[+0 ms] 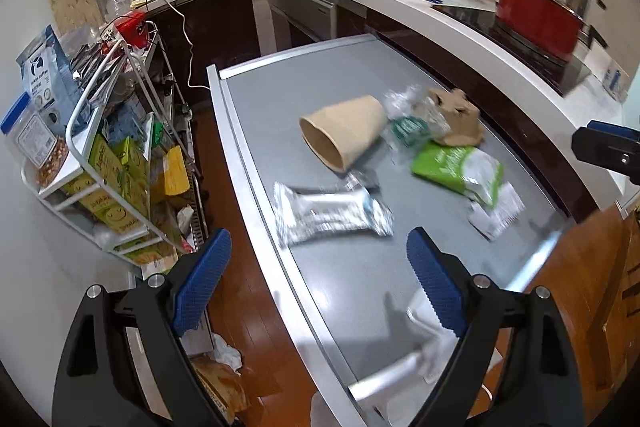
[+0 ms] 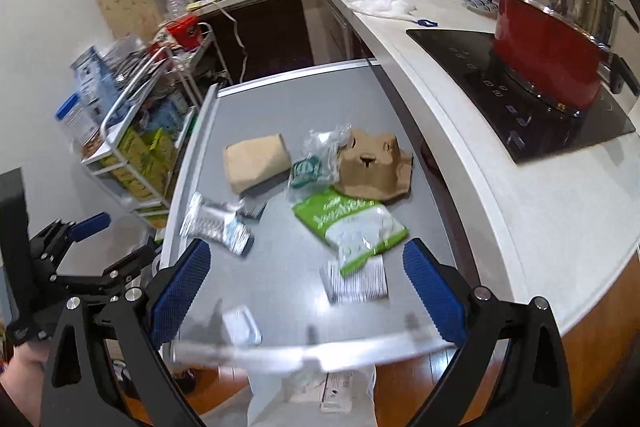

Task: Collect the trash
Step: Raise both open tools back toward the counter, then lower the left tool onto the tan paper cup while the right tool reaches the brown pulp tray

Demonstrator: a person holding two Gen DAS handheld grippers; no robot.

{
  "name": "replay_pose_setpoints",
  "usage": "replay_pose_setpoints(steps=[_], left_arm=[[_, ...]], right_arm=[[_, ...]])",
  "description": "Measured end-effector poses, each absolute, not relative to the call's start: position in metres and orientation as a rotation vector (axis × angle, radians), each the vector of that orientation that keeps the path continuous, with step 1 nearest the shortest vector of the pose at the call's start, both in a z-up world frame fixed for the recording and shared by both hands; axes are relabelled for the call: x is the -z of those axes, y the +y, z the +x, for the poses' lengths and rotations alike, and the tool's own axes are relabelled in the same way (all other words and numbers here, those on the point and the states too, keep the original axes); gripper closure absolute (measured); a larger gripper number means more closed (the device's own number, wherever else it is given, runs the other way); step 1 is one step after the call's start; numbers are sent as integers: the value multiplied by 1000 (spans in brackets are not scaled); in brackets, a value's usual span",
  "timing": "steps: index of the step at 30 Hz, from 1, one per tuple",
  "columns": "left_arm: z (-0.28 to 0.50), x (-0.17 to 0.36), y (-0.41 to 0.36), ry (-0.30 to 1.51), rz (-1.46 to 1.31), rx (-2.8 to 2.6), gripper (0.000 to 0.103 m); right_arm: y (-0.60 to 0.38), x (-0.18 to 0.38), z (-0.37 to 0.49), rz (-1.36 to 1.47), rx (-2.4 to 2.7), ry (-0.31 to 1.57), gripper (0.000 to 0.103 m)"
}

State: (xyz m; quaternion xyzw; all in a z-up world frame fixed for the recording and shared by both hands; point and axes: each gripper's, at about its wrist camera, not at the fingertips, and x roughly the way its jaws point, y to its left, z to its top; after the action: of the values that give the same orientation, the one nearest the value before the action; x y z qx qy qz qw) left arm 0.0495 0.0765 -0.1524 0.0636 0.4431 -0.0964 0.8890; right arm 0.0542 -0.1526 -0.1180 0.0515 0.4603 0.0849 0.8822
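Observation:
Trash lies scattered on the grey table [image 1: 280, 95]. There is a paper cup [image 1: 344, 131] on its side, clear plastic with a green label [image 1: 408, 123], a brown cardboard cup holder [image 1: 456, 119], a green-and-white pouch [image 1: 460, 167], a silver wrapper [image 1: 332, 215] and a white printed slip [image 1: 496, 215]. My left gripper [image 1: 316, 255] hangs open above the table's near left edge, nothing between its blue pads. My right gripper [image 2: 306, 259] is open above the near edge, short of the pouch [image 2: 352, 223] and slip [image 2: 356, 279]. A small white plastic piece [image 2: 240, 323] lies near the edge.
A white wire cart [image 1: 100, 147] full of boxes stands left of the table. A white counter [image 2: 460, 155] with a hob [image 2: 520, 95] and a red pot [image 2: 552, 59] runs along the right. A white bag [image 2: 312, 395] hangs below the table's near edge, over a wooden floor.

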Motion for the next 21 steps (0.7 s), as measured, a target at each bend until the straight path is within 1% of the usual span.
replay_pose_setpoints(steps=[7,16,21], left_arm=[[108,163,77,953,113,317,13],[186,191,55,1018,302,546,13],[213,207,46,1044,352,601,13]], right_arm=[[-139,148,127,82,-103,1038,8],[-133,202,204,65,-5,1195,8],[-143,212,224,171,45,1230,8]])
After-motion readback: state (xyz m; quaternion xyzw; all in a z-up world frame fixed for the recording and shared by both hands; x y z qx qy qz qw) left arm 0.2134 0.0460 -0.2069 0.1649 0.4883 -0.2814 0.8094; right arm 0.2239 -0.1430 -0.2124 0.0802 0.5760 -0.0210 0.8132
